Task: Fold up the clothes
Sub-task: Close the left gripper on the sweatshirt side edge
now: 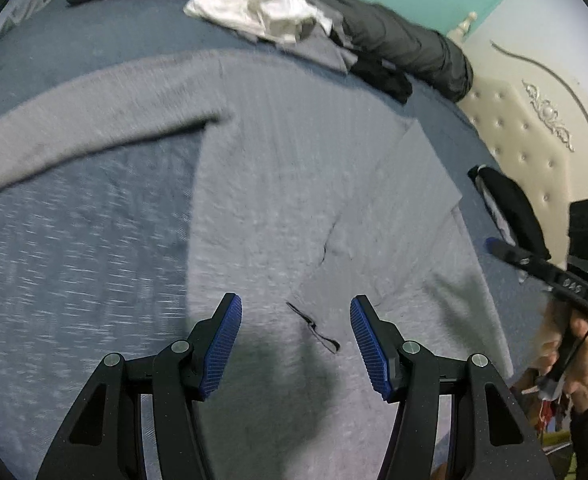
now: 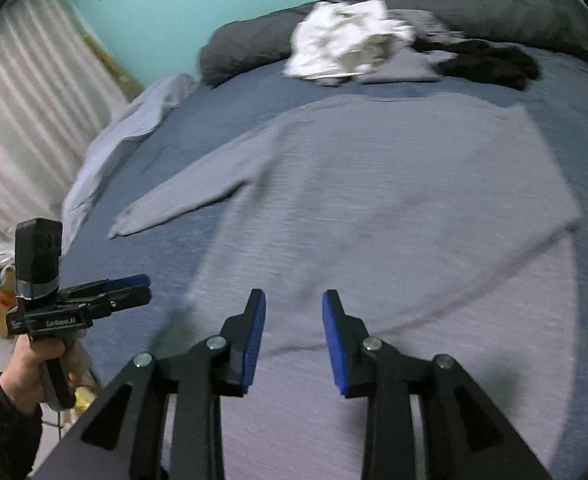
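A grey long-sleeved sweater [image 1: 274,160] [image 2: 394,184] lies spread flat on the blue bed [image 1: 74,240] [image 2: 566,92]. One sleeve [image 1: 74,120] [image 2: 182,200] stretches out to the left. The other sleeve [image 1: 406,200] lies folded across the body. My left gripper [image 1: 295,304] [image 2: 142,285] hovers open over the sweater's near part, and a small black thread loop [image 1: 314,326] shows on the fabric between its fingers. My right gripper [image 2: 293,296] [image 1: 494,246] is open just above the near edge of the sweater, with nothing gripped. Both views are blurred.
At the bed's far side lie a crumpled white garment [image 1: 254,0] [image 2: 346,40], a folded grey piece [image 1: 326,52] [image 2: 406,64], a black garment [image 1: 386,76] [image 2: 494,60] and a dark grey duvet roll [image 1: 394,36] [image 2: 494,4]. A cream tufted headboard [image 1: 526,128] and a pale curtain [image 2: 22,100] flank the bed.
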`<state>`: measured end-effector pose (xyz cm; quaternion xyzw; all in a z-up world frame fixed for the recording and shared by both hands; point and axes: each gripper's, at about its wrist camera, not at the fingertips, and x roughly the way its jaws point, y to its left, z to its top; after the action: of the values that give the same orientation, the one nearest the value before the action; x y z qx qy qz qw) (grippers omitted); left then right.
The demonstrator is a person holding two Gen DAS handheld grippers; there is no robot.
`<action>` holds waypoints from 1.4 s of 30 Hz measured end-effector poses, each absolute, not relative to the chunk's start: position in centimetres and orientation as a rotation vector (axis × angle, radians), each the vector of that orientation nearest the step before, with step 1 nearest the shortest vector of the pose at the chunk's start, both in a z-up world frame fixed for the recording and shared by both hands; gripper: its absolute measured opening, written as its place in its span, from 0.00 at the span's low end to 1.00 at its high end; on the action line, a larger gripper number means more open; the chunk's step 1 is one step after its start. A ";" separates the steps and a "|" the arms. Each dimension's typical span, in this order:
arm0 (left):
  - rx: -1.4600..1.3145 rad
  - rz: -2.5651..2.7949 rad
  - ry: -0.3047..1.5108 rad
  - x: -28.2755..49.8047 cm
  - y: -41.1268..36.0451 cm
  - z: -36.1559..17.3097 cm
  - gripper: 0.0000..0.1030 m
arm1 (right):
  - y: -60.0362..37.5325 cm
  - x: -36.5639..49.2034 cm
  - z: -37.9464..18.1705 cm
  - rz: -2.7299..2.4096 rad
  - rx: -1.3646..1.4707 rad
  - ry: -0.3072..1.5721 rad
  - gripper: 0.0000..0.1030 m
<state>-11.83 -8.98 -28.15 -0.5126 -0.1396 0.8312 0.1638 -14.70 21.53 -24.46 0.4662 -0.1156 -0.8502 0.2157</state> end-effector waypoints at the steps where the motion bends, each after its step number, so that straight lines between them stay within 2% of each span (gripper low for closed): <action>1: -1.478 2.357 -0.396 -12.2 -8.5 -28.9 0.59 | 23.2 -14.5 -24.8 -2.373 1.307 -0.343 0.28; 13: -1.530 2.292 -0.346 -14.1 -4.7 -33.7 0.57 | 34.5 -12.2 -27.9 -2.483 1.429 -0.453 0.28; 15: -1.541 2.292 -0.354 -14.2 -4.7 -34.1 0.50 | 35.0 -12.2 -28.2 -2.489 1.439 -0.462 0.28; 17: -1.543 2.285 -0.358 -14.2 -4.8 -34.2 0.20 | 35.5 -12.4 -28.5 -2.495 1.448 -0.470 0.28; 19: -1.528 2.280 -0.341 -13.9 -4.7 -34.0 0.07 | 35.9 -12.4 -28.8 -2.499 1.450 -0.490 0.28; 27: -1.372 2.305 -0.351 -12.7 -5.7 -29.8 0.06 | 37.4 -13.1 -29.8 -2.544 1.493 -0.561 0.28; 32: -1.314 2.358 -0.401 -13.3 -8.4 -27.7 0.06 | 38.7 -14.7 -29.7 -2.627 1.522 -0.469 0.28; 42: -1.380 2.412 -0.468 -14.0 -12.7 -29.4 0.06 | 40.7 -20.3 -30.8 -2.695 1.566 -0.339 0.28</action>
<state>-13.95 -12.67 -29.42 -0.4834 -0.1639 0.8447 0.1609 -20.25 40.68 -30.80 0.4995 -0.1081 -0.8595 0.0033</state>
